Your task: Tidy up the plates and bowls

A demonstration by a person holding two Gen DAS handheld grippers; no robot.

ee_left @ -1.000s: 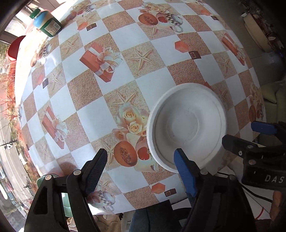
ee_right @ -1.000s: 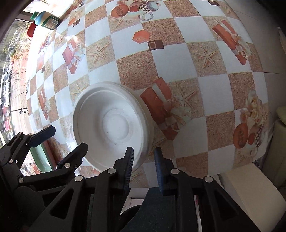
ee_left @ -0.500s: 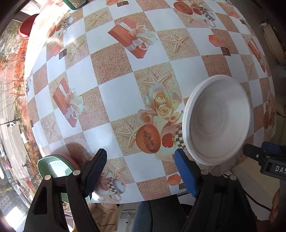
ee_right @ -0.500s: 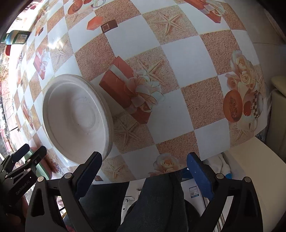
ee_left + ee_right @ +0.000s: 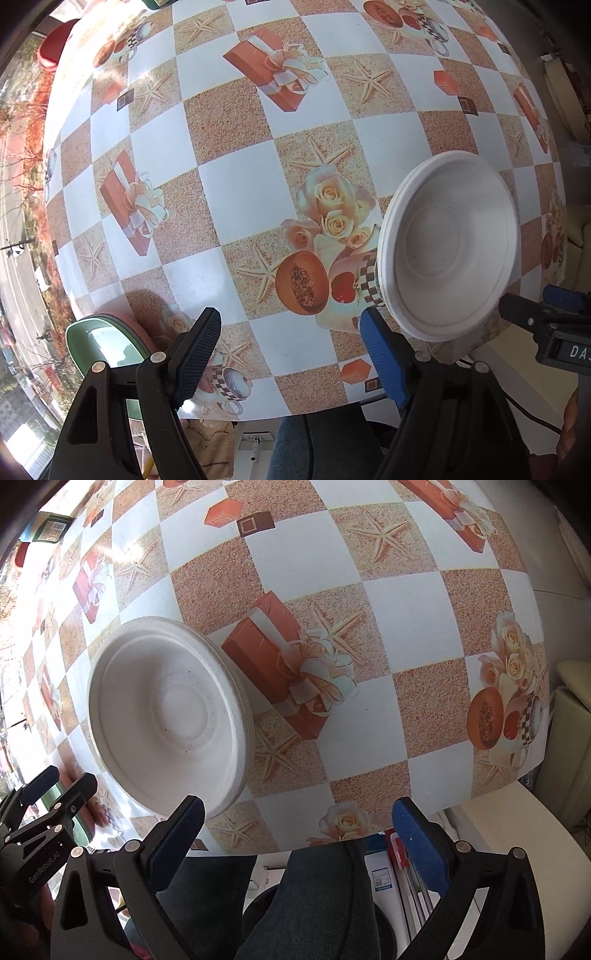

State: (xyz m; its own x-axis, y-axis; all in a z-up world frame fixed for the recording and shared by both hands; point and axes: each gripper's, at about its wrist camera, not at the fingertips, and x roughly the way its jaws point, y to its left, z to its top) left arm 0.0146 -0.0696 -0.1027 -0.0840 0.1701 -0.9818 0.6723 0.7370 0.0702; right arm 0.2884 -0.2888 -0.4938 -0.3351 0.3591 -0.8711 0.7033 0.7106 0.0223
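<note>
A stack of white bowls sits near the table's front edge; it also shows in the right wrist view. A green bowl on a pink one sits at the front left corner, partly behind my left fingers. My left gripper is open and empty, between the green bowl and the white stack. My right gripper is open and empty, just right of the white stack, over the table edge.
The patterned tablecloth covers the table. A red object and a green container stand at the far side. The person's legs are below the front edge. A cream seat stands to the right.
My right gripper opened and let go of the white bowl stack, then drew back to its right. My left gripper moved left, bringing the green bowl into view.
</note>
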